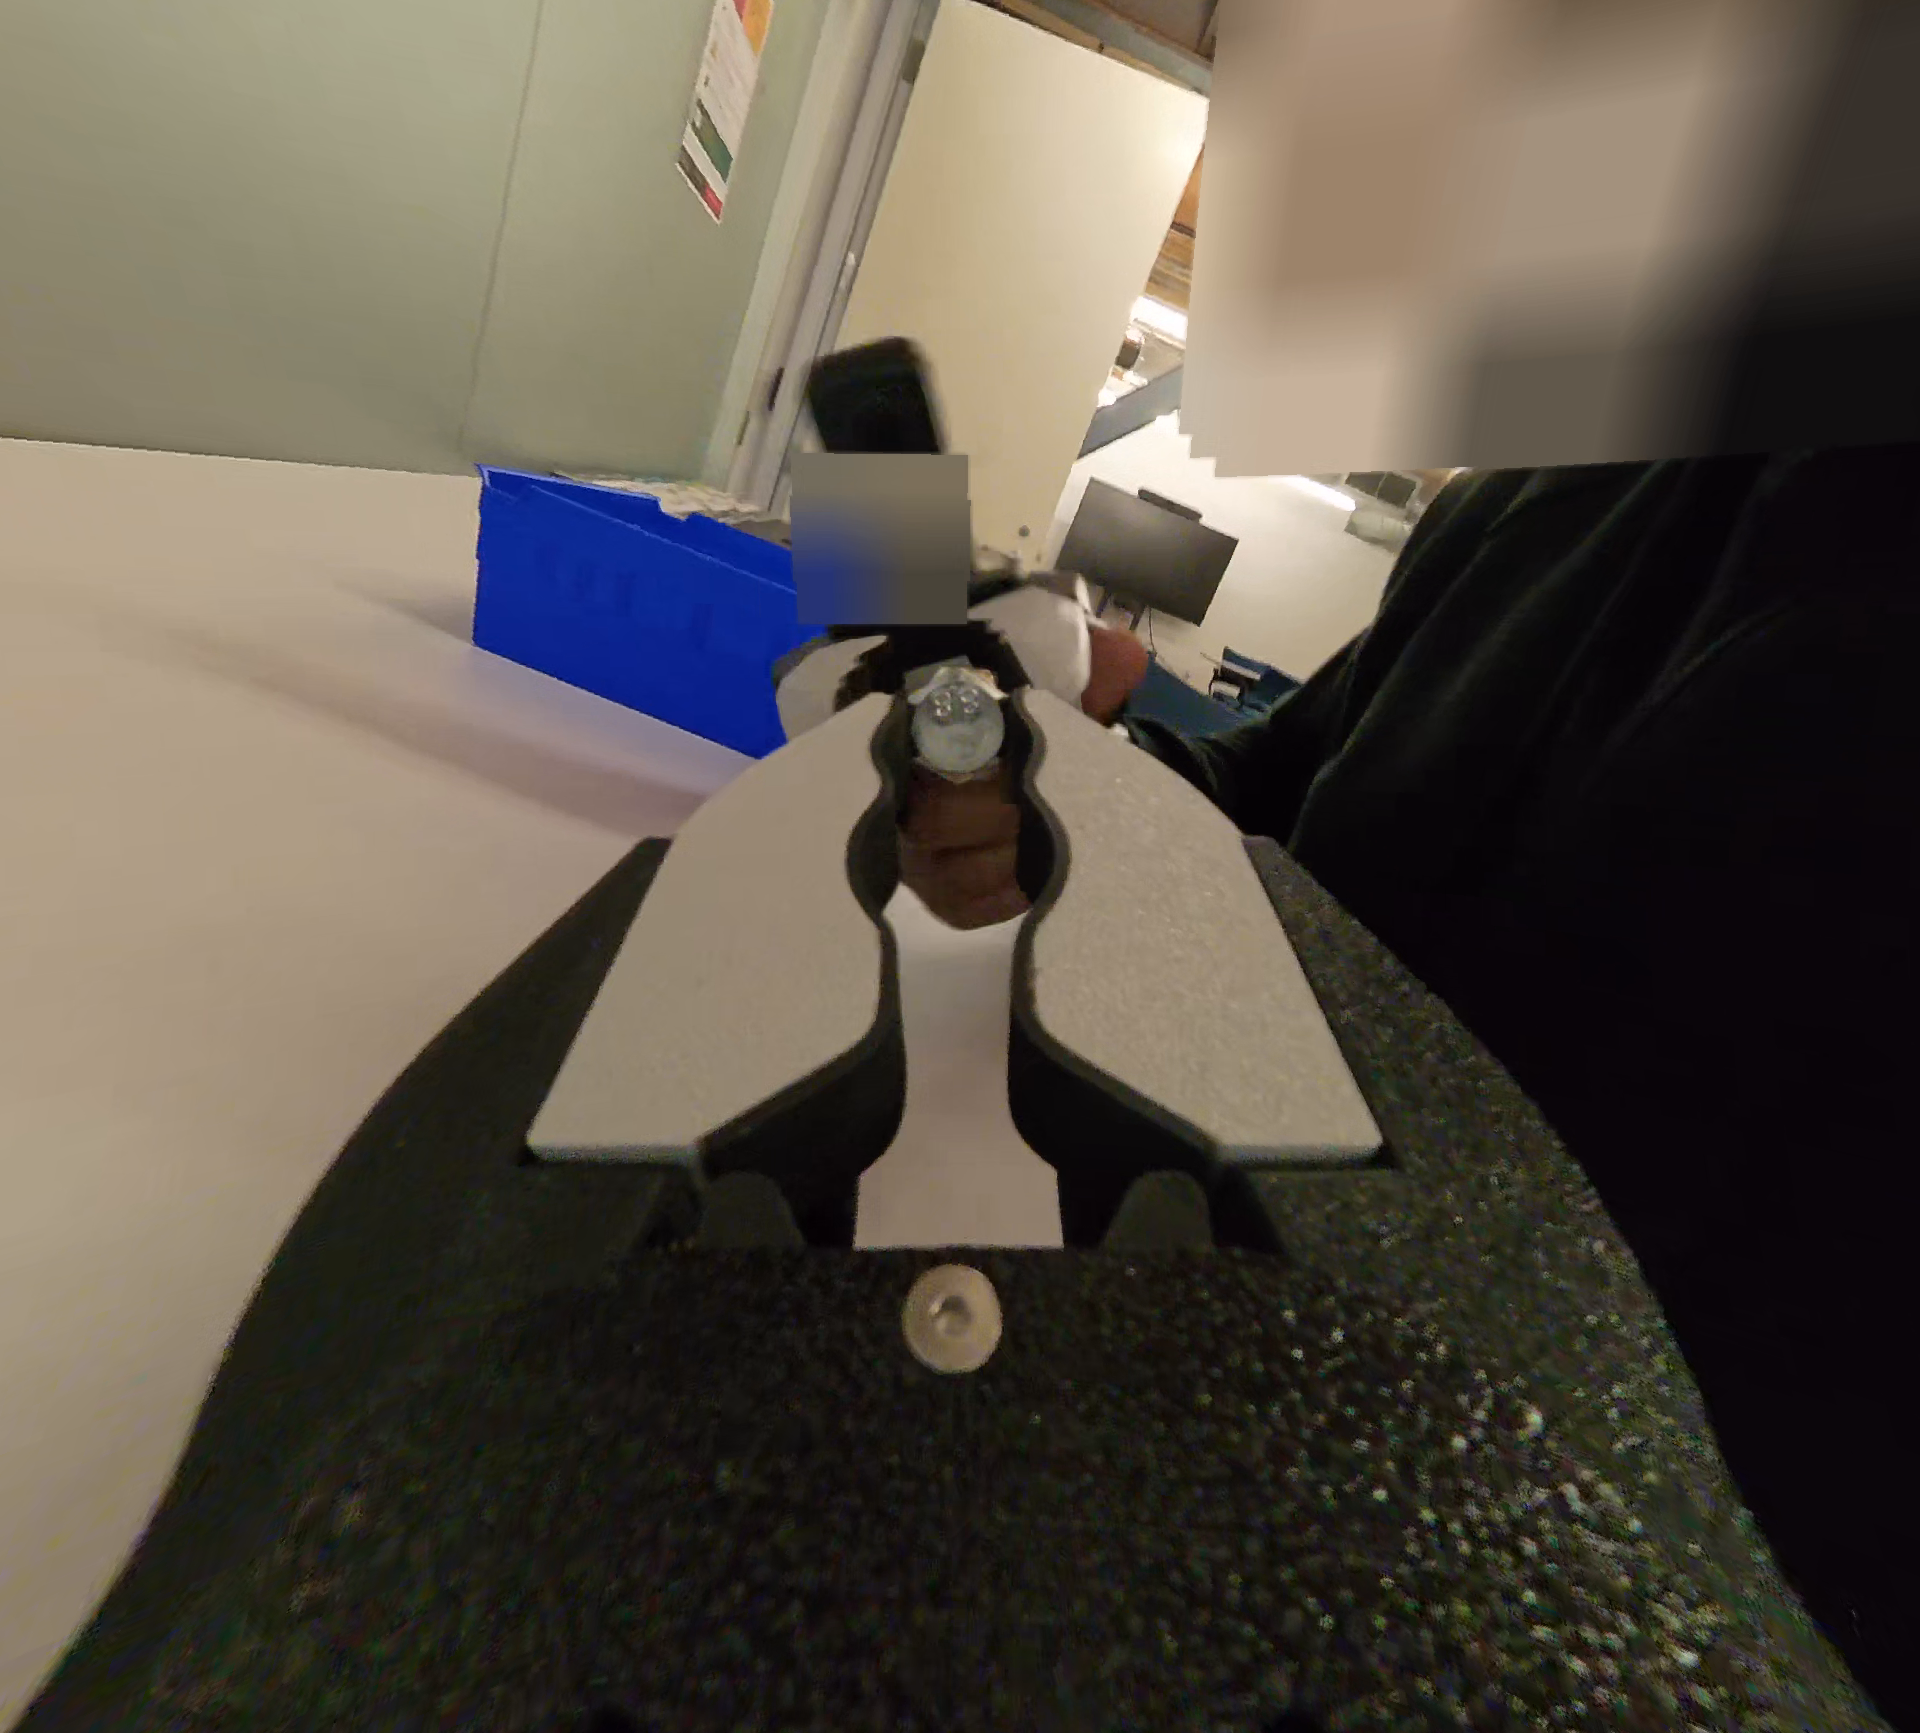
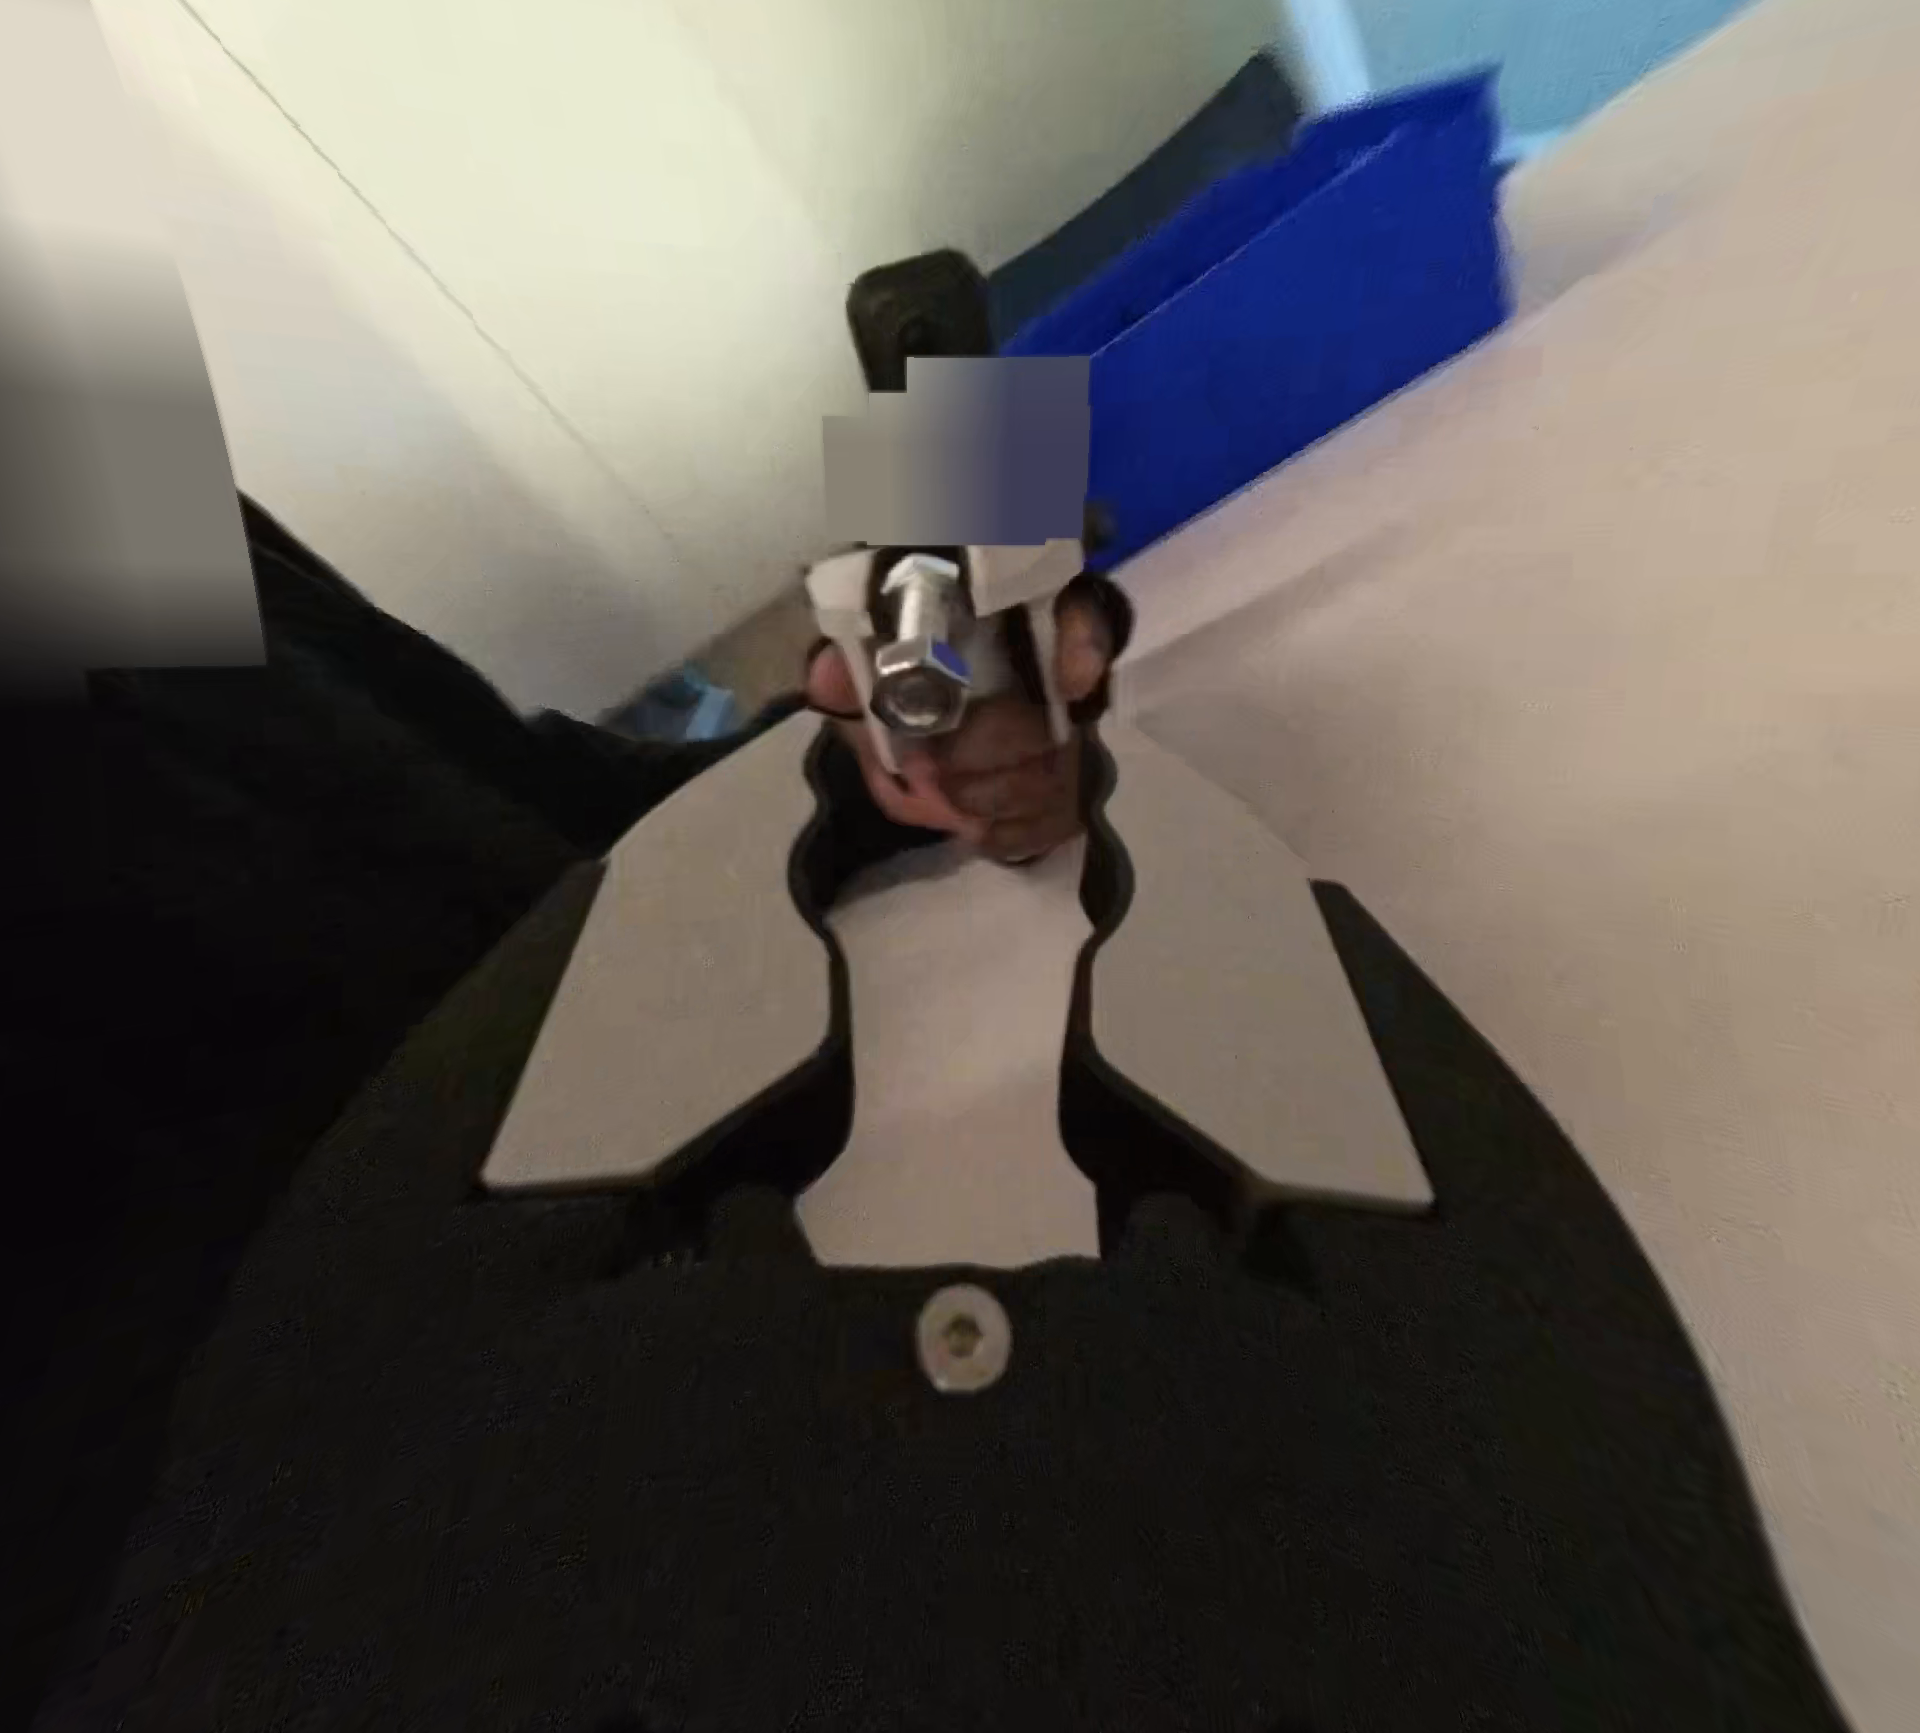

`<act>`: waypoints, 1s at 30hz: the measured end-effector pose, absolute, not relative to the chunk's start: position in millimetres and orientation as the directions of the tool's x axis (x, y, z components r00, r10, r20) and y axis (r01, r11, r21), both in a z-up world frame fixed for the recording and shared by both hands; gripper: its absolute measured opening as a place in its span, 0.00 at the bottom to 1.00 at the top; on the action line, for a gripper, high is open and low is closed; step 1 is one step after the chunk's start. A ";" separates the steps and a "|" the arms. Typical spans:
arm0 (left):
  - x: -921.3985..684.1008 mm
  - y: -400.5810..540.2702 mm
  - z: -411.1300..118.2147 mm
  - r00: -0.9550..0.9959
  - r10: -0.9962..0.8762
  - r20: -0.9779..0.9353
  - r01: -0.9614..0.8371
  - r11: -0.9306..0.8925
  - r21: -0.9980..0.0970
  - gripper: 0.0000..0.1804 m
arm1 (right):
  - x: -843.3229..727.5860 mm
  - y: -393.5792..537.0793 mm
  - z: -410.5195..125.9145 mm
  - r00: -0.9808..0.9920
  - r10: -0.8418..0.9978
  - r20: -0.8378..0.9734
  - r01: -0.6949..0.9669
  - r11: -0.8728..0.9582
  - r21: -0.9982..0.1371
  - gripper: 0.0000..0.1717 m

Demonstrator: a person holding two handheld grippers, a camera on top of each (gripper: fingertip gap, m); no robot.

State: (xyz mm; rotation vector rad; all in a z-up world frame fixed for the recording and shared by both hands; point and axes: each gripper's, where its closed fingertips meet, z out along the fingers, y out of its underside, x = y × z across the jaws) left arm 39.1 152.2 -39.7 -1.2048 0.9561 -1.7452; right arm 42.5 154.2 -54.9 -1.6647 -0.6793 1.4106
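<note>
left wrist view: left claw (image 1: pixel 957 733) clenches a silver bolt (image 1: pixel 956 729); right claw (image 2: pixel 961 753) stands released facing it.

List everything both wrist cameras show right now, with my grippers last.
bolt: one, silver, hex head clamped between the left gripper's fingertips, shaft pointing at the right gripper
nut: one, silver, on the bolt's free end, just beyond the right gripper's fingertips
bin: one, blue, on the table behind the grippers
table: one, white, under both grippers
monitor: one, black, in the far room
poster: one, multicoloured, on the pale green wall
sleeve: dark, at the right of the left wrist view
left gripper: grey fingers, shut on the bolt head
right gripper: grey fingers, spread apart, holding nothing
</note>
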 end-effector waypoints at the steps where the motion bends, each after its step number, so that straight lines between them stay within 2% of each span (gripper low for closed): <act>1: 37.2 155.2 -38.0 -0.235 -0.897 0.373 0.203 -0.421 -0.884 0.09 | 45.7 158.3 -54.1 0.318 0.872 -0.371 -0.077 -0.367 -0.927 0.28; 3: 34.8 158.0 -36.0 -0.251 -0.881 0.400 0.222 -0.455 -0.862 0.09 | 50.2 162.7 -53.3 0.458 0.888 -0.036 0.064 -0.073 -0.995 0.29; 6: 35.2 159.2 -36.5 -0.261 -0.871 0.416 0.214 -0.473 -0.855 0.09 | 47.1 159.9 -52.4 0.483 0.795 0.367 0.294 0.247 -0.923 0.29; 8: 37.2 158.5 -38.1 -0.264 -0.868 0.421 0.198 -0.476 -0.857 0.09 | 41.4 155.2 -51.4 0.451 0.741 0.498 0.367 0.355 -0.860 0.26; 10: 39.9 156.2 -40.1 -0.266 -0.868 0.419 0.177 -0.471 -0.864 0.09 | 36.3 153.7 -53.4 0.431 0.738 0.519 0.391 0.366 -0.845 0.19; 11: 41.6 154.5 -41.5 -0.263 -0.872 0.413 0.164 -0.463 -0.871 0.09 | 35.3 154.3 -53.1 0.438 0.746 0.501 0.384 0.348 -0.855 0.11; 13: 41.3 154.1 -41.9 -0.254 -0.880 0.401 0.168 -0.448 -0.878 0.09 | 33.7 154.1 -54.4 0.434 0.834 0.340 0.324 0.208 -0.923 0.11; 15: 39.8 150.7 -40.6 -0.261 -0.891 0.373 0.180 -0.424 -0.888 0.09 | 30.7 147.5 -52.4 0.369 0.925 -0.095 0.154 -0.162 -0.975 0.11; 16: 38.8 147.6 -39.4 -0.269 -0.896 0.352 0.184 -0.407 -0.895 0.09 | 29.5 143.1 -49.5 0.280 0.885 -0.372 0.062 -0.403 -0.913 0.11; 17: 38.6 144.8 -38.1 -0.278 -0.900 0.335 0.188 -0.393 -0.900 0.09 | 30.0 140.3 -44.8 0.166 0.790 -0.590 -0.006 -0.598 -0.802 0.11; 18: 38.7 144.0 -37.5 -0.278 -0.903 0.328 0.191 -0.387 -0.902 0.09 | 32.1 141.9 -39.9 0.070 0.699 -0.712 -0.058 -0.709 -0.703 0.10; 19: 39.6 146.9 -37.1 -0.261 -0.907 0.330 0.201 -0.385 -0.901 0.09 | 34.8 146.6 -36.5 0.022 0.670 -0.742 -0.103 -0.736 -0.669 0.14; 21: 39.6 156.8 -34.7 -0.235 -0.905 0.355 0.236 -0.407 -0.882 0.09 | 41.6 158.3 -36.0 0.095 0.774 -0.626 -0.139 -0.613 -0.778 0.19; 23: 37.8 170.9 -28.6 -0.224 -0.895 0.386 0.293 -0.439 -0.849 0.09 | 52.3 175.7 -36.2 0.295 0.901 -0.318 -0.079 -0.309 -0.948 0.25; 24: 37.7 178.9 -26.6 -0.225 -0.889 0.398 0.313 -0.453 -0.835 0.09 | 59.0 185.2 -33.5 0.383 0.915 -0.125 -0.021 -0.127 -0.992 0.26; 26: 40.4 197.6 -25.5 -0.228 -0.886 0.404 0.323 -0.460 -0.827 0.09 | 67.1 198.4 -26.6 0.447 0.874 0.191 0.097 0.165 -0.982 0.26; 27: 42.0 206.8 -25.7 -0.233 -0.886 0.402 0.316 -0.460 -0.830 0.09 | 67.7 202.8 -25.6 0.435 0.855 0.281 0.135 0.247 -0.960 0.25; 30: 52.0 227.8 -30.4 -0.267 -0.896 0.354 0.270 -0.422 -0.865 0.09 | 69.2 222.9 -26.9 0.437 0.812 0.386 0.154 0.356 -0.922 0.25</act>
